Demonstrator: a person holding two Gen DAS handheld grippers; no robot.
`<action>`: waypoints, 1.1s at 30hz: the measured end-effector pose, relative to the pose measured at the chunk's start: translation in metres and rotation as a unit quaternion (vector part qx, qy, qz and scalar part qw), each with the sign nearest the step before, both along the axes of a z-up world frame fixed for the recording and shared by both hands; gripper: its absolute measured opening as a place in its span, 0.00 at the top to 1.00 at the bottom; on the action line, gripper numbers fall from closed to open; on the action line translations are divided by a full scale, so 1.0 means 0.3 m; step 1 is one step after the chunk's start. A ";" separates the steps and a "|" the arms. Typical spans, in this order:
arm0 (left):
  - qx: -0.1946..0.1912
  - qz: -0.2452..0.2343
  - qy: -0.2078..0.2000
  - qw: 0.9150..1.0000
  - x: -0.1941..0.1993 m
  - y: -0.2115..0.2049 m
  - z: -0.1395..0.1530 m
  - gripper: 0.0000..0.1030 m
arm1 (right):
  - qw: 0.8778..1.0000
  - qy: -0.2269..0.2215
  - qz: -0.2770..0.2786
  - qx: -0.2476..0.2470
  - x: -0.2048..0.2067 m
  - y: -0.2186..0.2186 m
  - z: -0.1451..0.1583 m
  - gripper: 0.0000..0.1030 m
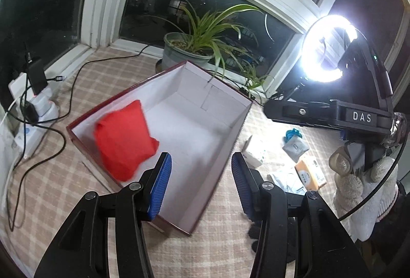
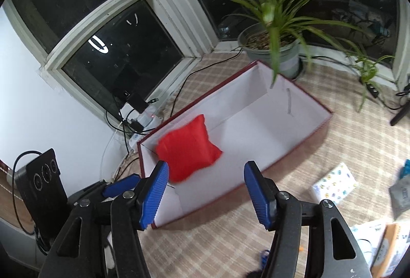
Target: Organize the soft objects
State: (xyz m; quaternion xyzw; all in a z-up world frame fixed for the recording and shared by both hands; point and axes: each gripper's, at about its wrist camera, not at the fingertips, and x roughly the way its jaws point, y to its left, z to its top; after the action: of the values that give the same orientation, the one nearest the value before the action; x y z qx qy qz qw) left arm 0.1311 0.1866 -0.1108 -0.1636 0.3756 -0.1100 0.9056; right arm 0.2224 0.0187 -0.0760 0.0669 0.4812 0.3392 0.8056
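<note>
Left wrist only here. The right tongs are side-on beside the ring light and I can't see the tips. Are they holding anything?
Observer: No. The right tongs are open with nothing between the pads. The red cushion is beyond them, over the near-left end of the box. It's blurred, so I can't tell whether it has landed.
Operator: Anything left of the box, out of my frame?
Observer: A black device with three round openings stands by the white wall, with a cable on it.
Operator: Any glare?
Observer: Only the ring light's reflection in the left window pane.
</note>
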 end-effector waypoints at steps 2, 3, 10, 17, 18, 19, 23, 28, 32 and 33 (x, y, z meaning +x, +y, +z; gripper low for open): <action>-0.004 -0.005 0.001 1.000 -0.010 -0.017 0.001 0.55 | 1.000 -0.010 -0.004 -0.006 -0.018 -0.043 0.011 0.41; -0.005 -0.007 0.000 1.000 -0.014 -0.028 0.001 0.55 | 1.000 -0.018 -0.007 -0.012 -0.032 -0.074 0.016 0.41; -0.013 -0.037 0.004 0.999 -0.044 -0.131 -0.004 0.53 | 0.998 -0.048 -0.038 -0.021 -0.120 -0.302 0.038 0.40; -0.024 -0.081 0.026 0.996 -0.050 -0.287 -0.049 0.50 | 0.994 -0.044 -0.098 0.004 -0.212 -0.577 0.025 0.38; -0.027 -0.086 0.029 0.995 -0.049 -0.305 -0.056 0.50 | 0.993 -0.044 -0.105 0.006 -0.228 -0.612 0.020 0.36; -0.031 -0.092 0.034 0.995 -0.047 -0.328 -0.064 0.50 | 0.993 -0.043 -0.112 0.006 -0.246 -0.645 0.012 0.34; -0.037 -0.118 0.056 0.991 -0.034 -0.423 -0.109 0.50 | 0.990 -0.023 -0.136 -0.011 -0.319 -0.778 -0.040 0.34; -0.050 -0.146 0.082 0.985 -0.019 -0.526 -0.162 0.50 | 0.984 0.032 -0.169 -0.038 -0.389 -0.921 -0.160 0.34; -0.053 -0.163 0.099 0.980 -0.007 -0.600 -0.198 0.49 | 0.978 0.079 -0.184 -0.058 -0.434 -0.996 -0.279 0.34; -0.052 -0.167 0.102 0.979 -0.005 -0.617 -0.205 0.49 | 0.977 0.087 -0.185 -0.063 -0.444 -1.004 -0.305 0.34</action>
State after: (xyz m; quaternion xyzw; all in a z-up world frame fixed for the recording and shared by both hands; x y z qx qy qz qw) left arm 0.1295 0.0014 -0.1724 -0.1557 0.4815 -0.2617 0.8218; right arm 0.0891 -0.2827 -0.1674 0.1329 0.5489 0.1456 0.8123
